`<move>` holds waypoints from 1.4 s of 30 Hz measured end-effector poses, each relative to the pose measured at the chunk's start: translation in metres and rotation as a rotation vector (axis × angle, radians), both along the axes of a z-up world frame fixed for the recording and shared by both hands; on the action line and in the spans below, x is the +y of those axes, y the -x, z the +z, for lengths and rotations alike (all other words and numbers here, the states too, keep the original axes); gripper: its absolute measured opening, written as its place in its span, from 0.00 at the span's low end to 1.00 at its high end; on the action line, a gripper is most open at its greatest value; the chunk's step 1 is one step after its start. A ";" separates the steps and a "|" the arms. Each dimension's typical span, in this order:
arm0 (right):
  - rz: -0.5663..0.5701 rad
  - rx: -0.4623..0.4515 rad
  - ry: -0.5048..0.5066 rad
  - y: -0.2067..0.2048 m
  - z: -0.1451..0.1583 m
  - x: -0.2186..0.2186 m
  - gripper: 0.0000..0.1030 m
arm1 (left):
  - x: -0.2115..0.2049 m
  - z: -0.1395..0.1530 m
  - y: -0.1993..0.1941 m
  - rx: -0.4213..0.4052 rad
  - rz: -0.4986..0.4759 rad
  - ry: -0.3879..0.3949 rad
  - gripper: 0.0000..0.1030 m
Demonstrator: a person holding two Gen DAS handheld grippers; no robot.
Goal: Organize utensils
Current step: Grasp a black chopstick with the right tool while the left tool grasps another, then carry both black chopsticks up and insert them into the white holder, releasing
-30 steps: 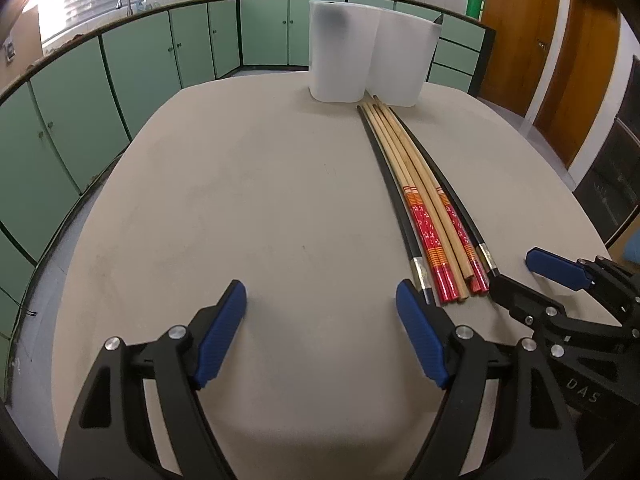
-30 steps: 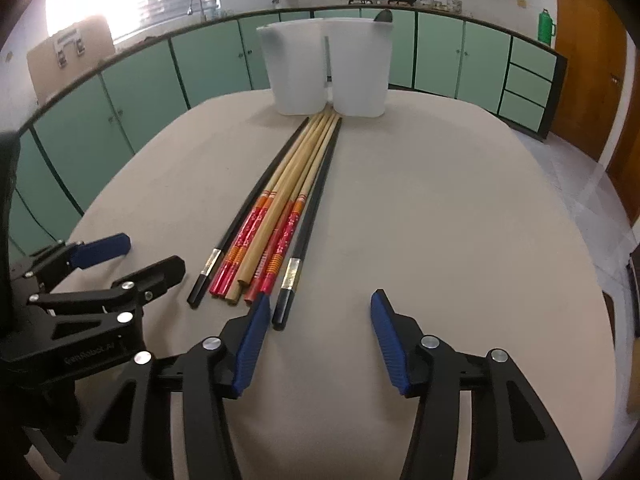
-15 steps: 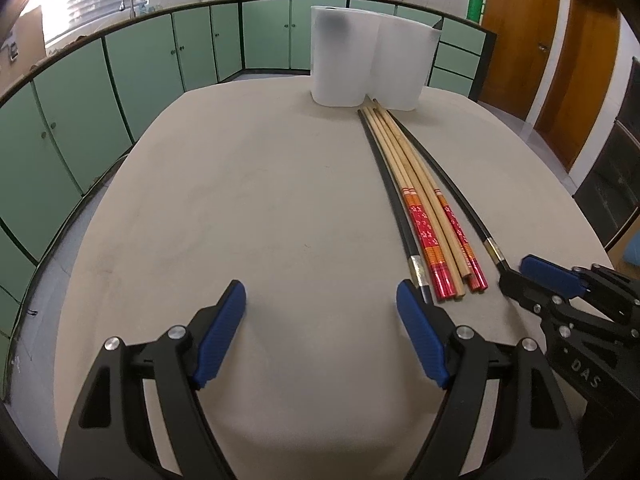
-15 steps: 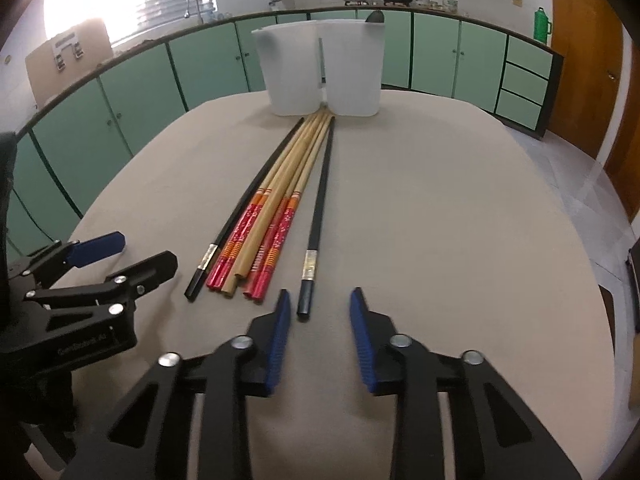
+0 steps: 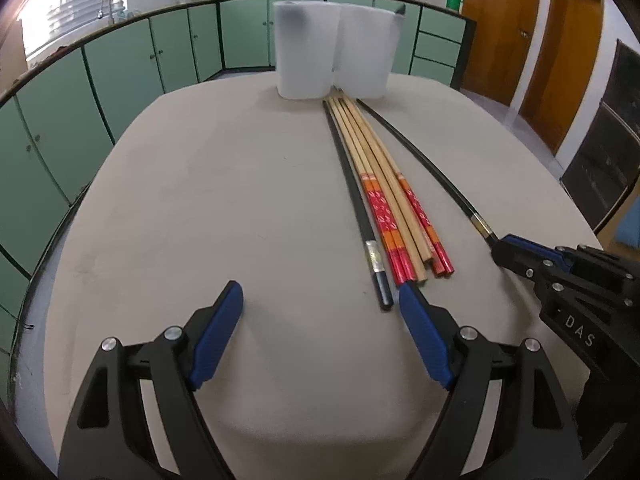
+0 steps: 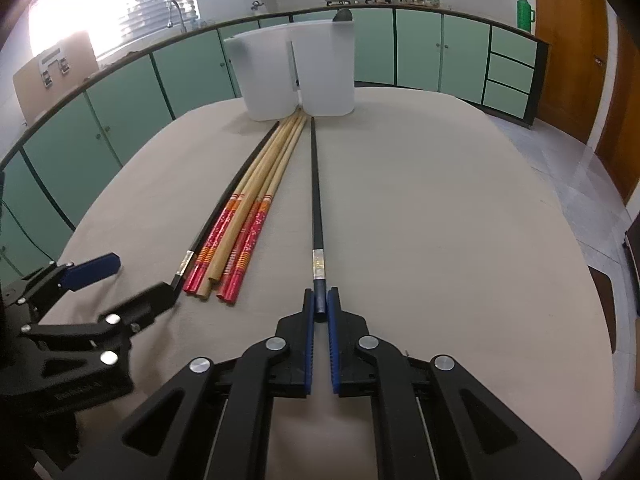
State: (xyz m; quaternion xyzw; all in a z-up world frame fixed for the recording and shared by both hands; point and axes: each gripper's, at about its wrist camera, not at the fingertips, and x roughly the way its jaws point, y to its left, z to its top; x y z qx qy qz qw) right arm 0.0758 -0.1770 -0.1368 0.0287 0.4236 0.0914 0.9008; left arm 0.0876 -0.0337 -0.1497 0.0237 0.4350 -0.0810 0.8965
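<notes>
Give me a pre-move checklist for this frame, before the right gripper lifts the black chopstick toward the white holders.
1. Right gripper shut on the black chopstick: ok, both pads flank its blunt end.
2. Grip depth: not ok, only the very end sits between the pads, so the stick may pivot when lifted.
3. Held stick apart from the chopstick bundle: ok, a clear gap shows on the table.
4. Left gripper out of the way: ok, open, holding nothing, with the second black chopstick just ahead of its right finger.
5. White holders upright: ok.
6. Space inside holders: cannot tell, walls hide the interior.
</notes>
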 end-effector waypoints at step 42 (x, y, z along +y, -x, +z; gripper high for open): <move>0.005 -0.192 -0.023 -0.001 0.076 -0.020 0.06 | 0.016 0.090 0.007 -0.222 -0.013 0.023 0.05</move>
